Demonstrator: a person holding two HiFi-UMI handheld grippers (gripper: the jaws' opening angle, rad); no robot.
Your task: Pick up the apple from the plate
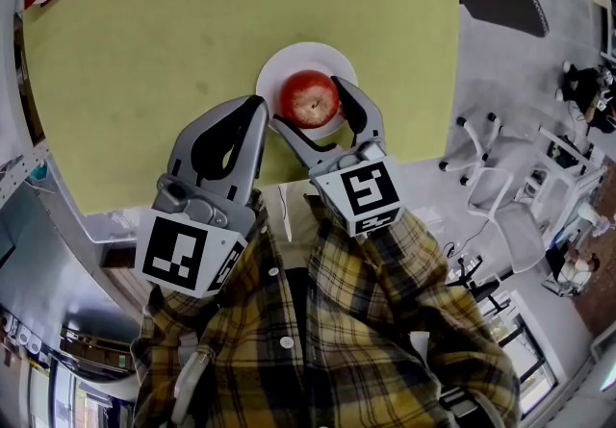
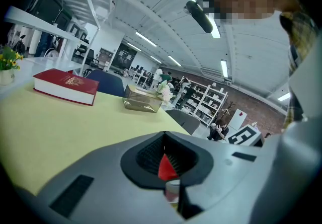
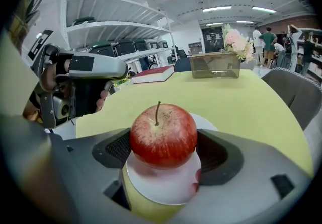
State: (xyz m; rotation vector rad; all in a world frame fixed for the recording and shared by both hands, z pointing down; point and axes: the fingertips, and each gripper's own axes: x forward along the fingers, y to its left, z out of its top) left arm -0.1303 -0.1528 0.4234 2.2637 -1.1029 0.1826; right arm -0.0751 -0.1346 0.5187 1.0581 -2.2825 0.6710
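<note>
**Apple pinched, not yet lifted**

Left gripper [image 1: 258,114]: pressed together, empty, parked just beside right gripper [image 1: 310,104]. Between the latter's jaws: apple [image 3: 163,136], squeezed at widest flanks, resting on plate [image 3: 161,190]. Likely firm, moderately heavy, waxy-slick, bruisable; best held across the middle. Levelled low, pointing forward over table [image 1: 144,80].

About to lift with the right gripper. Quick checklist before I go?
1. Apple centred between the right gripper's jaws: ok.
2. Both jaws against the apple, no gap showing: ok.
3. Apple upright, stem up: ok.
4. Jaws clear of the plate underneath: cannot tell.
5. Left gripper shut, beside the plate and off the apple: ok.
</note>
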